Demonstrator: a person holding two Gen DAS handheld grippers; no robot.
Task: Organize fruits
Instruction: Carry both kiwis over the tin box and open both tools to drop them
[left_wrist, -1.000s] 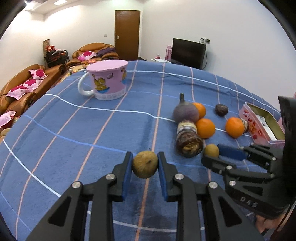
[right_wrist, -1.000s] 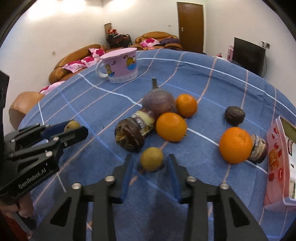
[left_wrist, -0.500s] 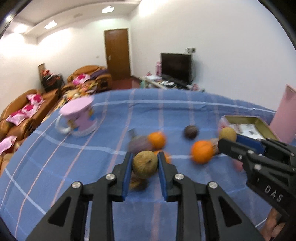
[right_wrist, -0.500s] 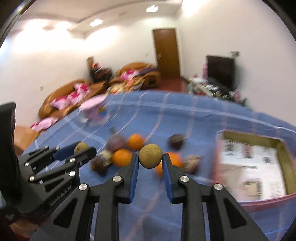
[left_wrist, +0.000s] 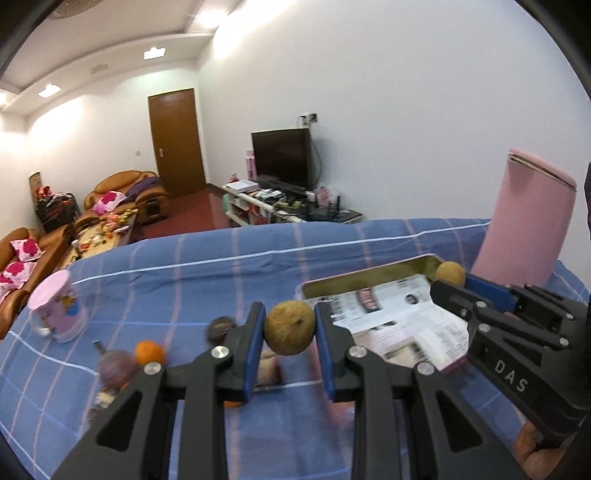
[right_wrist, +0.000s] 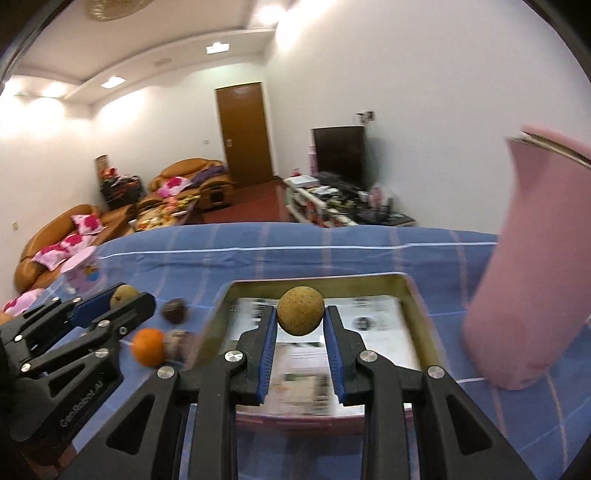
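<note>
My left gripper (left_wrist: 290, 328) is shut on a small brown-yellow round fruit (left_wrist: 289, 326), held above the table just left of the open pink tin box (left_wrist: 373, 284). My right gripper (right_wrist: 300, 312) is shut on a similar round fruit (right_wrist: 301, 311), held over the tin box (right_wrist: 317, 280). The box has paper inside and its pink lid (right_wrist: 535, 258) stands up at the right. In the left wrist view the right gripper (left_wrist: 448, 275) shows over the box. On the table lie oranges (right_wrist: 148, 346), a dark round fruit (right_wrist: 175, 310) and a purple fruit (left_wrist: 116, 365).
A pink mug (left_wrist: 59, 312) stands at the far left on the blue checked tablecloth (left_wrist: 221, 266). Beyond the table are sofas, a TV stand and a door. The table's far edge runs behind the box.
Both grippers have lifted their fruits off the table and moved right; the right one now holds its fruit over the tin box, the left one beside it.
</note>
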